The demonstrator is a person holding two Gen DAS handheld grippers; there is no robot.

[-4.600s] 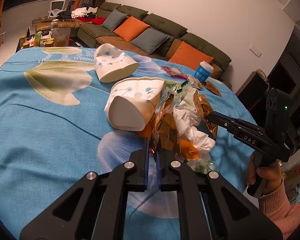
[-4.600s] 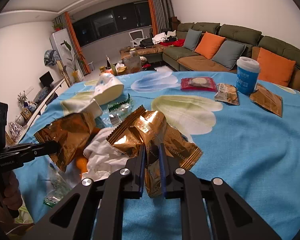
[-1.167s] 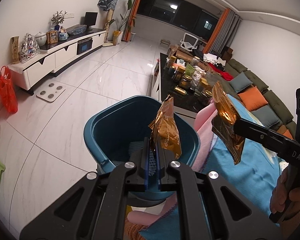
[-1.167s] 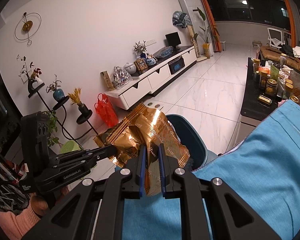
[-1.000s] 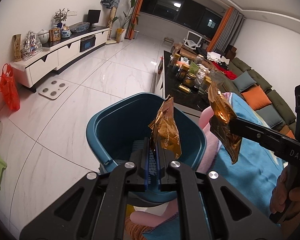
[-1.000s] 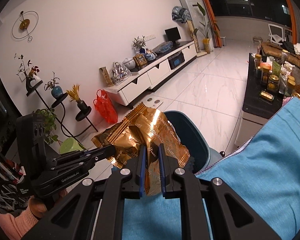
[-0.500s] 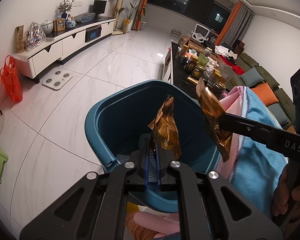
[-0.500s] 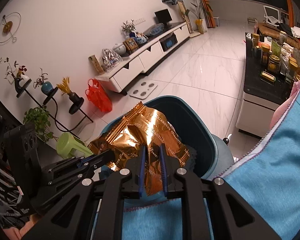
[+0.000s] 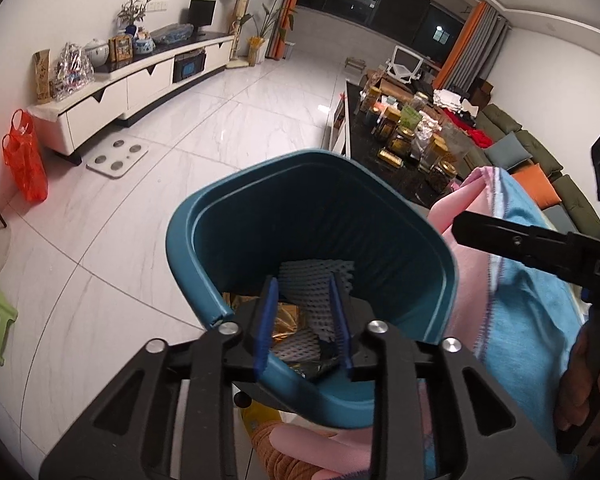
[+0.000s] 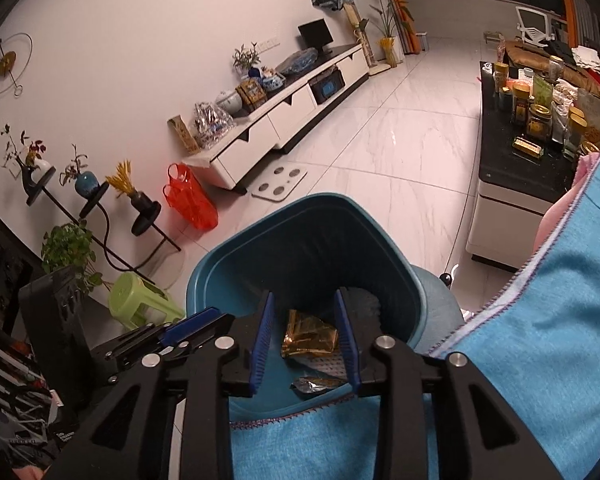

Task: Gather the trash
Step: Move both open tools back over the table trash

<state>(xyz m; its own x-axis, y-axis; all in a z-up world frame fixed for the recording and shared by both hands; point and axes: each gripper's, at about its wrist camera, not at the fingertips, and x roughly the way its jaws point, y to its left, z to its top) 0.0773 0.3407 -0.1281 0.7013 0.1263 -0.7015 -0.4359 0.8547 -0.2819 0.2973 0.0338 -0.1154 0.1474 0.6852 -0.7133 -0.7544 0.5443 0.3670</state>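
Observation:
A teal trash bin stands on the floor beside the table; it also shows in the right wrist view. My left gripper is open and empty over the bin's mouth. My right gripper is open and empty over the bin too. Gold snack wrappers lie in the bin bottom, with white foam netting and a gold wrapper seen in the left wrist view. The right gripper's finger crosses the left wrist view at right.
The blue tablecloth with its pink underlayer hangs at the bin's right side. A black coffee table with jars stands beyond. A green stool, a red bag and a white TV cabinet stand along the wall.
Both grippers have opened and let go of their gold wrappers, which now lie in the bin. Both grippers have come closer over the bin's mouth.

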